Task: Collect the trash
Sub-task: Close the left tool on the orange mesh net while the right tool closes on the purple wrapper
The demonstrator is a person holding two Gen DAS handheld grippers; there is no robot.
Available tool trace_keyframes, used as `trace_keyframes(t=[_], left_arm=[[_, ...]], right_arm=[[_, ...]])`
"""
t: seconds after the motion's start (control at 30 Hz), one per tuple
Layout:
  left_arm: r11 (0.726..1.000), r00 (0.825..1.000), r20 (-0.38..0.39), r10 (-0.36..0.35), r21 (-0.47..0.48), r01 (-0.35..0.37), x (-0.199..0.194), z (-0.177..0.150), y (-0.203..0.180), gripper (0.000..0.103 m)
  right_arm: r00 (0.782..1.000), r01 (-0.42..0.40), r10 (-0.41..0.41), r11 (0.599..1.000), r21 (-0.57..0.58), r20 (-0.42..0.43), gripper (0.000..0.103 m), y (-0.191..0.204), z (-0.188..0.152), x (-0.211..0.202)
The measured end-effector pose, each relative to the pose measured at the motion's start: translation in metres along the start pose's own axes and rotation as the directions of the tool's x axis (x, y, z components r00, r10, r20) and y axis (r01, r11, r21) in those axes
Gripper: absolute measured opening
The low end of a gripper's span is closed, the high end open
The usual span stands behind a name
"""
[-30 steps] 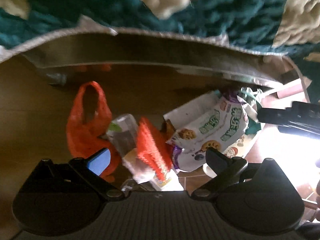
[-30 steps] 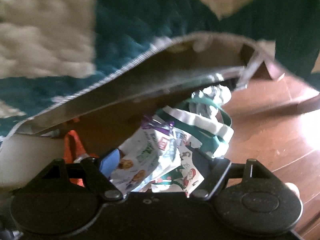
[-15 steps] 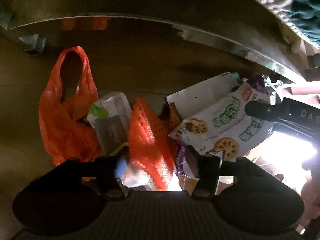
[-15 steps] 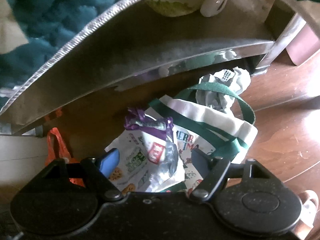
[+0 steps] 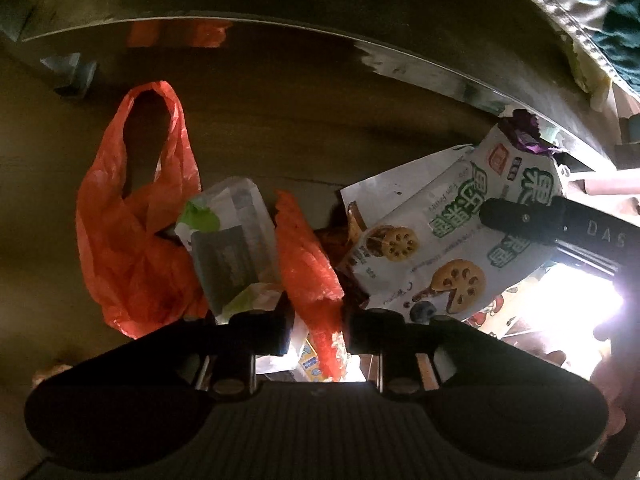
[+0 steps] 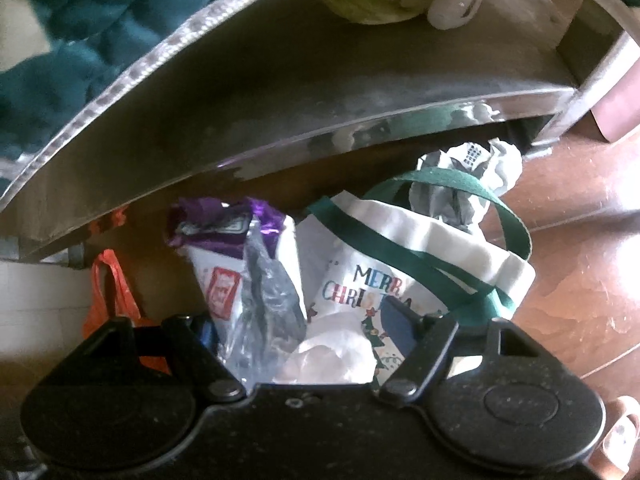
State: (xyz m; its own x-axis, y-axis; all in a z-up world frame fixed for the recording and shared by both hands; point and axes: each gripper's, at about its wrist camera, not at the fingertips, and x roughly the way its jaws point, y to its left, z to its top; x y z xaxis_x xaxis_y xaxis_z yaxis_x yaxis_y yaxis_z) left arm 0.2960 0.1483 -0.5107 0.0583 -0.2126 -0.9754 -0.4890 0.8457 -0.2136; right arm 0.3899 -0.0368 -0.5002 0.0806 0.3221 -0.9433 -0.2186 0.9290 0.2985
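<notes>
Left gripper [image 5: 316, 326] lowered, jaws just closed on orange mesh [image 5: 308, 268], right gripper [image 6: 304, 328] still spread.

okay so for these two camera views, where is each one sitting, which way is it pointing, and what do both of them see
Left wrist: on the left gripper, aimed steeply down at floor litter; its own two fingers have just been closing and pinch the orange net wrapper; the right gripper pokes in at the right edge.
Right wrist: on the right gripper, aimed down; its spread fingers straddle a clear plastic wrapper beside the Christmas tote bag.
Shared: the lotus-root snack bag, the orange plastic bag, the metal bed rail.
</notes>
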Motion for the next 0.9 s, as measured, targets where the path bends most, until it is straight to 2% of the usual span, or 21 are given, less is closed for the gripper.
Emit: trace_keyframes(t=[0.2, 0.3, 0.33, 0.37, 0.43, 0.57, 0.67, 0.9], left_arm=[[1.0, 1.0, 0.004, -0.005, 0.0, 0.005, 0.0, 0.001, 0.0, 0.02], [1.0, 1.0, 0.002, -0.006, -0.003, 0.006, 0.001, 0.001, 0.001, 0.02], [1.0, 1.0, 0.002, -0.007, -0.003, 0.007, 0.001, 0.001, 0.001, 0.02], [1.0, 1.0, 0.001, -0.012, -0.005, 0.012, 0.001, 0.001, 0.001, 0.02], [1.0, 1.0, 0.004, -0.03, -0.006, 0.03, 0.001, 0.002, 0.0, 0.02], [1.0, 1.0, 0.0, -0.031, 0.004, 0.031, 0.002, 0.001, -0.001, 0.017], [0.999, 0.999, -0.001, -0.04, -0.004, 0.04, -0.002, 0.003, 0.0, 0.015], [0.997, 0.997, 0.032, -0.071, 0.015, 0.07, -0.033, 0.004, 0.0, 0.013]], right_arm=[[1.0, -0.005, 0.005, 1.0, -0.013, 0.005, 0.074, 0.004, -0.001, 0.004], [1.0, 0.001, 0.0, 1.0, -0.03, 0.012, 0.069, 0.009, -0.002, 0.008], [1.0, -0.002, 0.002, 0.999, -0.037, 0.016, 0.049, 0.012, -0.001, 0.009], [1.0, -0.004, 0.004, 0.999, -0.041, 0.01, 0.011, 0.014, -0.001, 0.011], [1.0, -0.002, 0.001, 0.999, -0.04, -0.021, 0.011, 0.018, -0.001, 0.017], [1.0, 0.008, -0.009, 0.995, -0.099, -0.008, 0.008, 0.028, -0.007, 0.017], [1.0, 0.004, -0.004, 0.996, -0.091, -0.004, 0.005, 0.03, -0.008, 0.011], [1.0, 0.017, -0.013, 0.989, -0.147, 0.025, 0.002, 0.036, -0.011, -0.033]])
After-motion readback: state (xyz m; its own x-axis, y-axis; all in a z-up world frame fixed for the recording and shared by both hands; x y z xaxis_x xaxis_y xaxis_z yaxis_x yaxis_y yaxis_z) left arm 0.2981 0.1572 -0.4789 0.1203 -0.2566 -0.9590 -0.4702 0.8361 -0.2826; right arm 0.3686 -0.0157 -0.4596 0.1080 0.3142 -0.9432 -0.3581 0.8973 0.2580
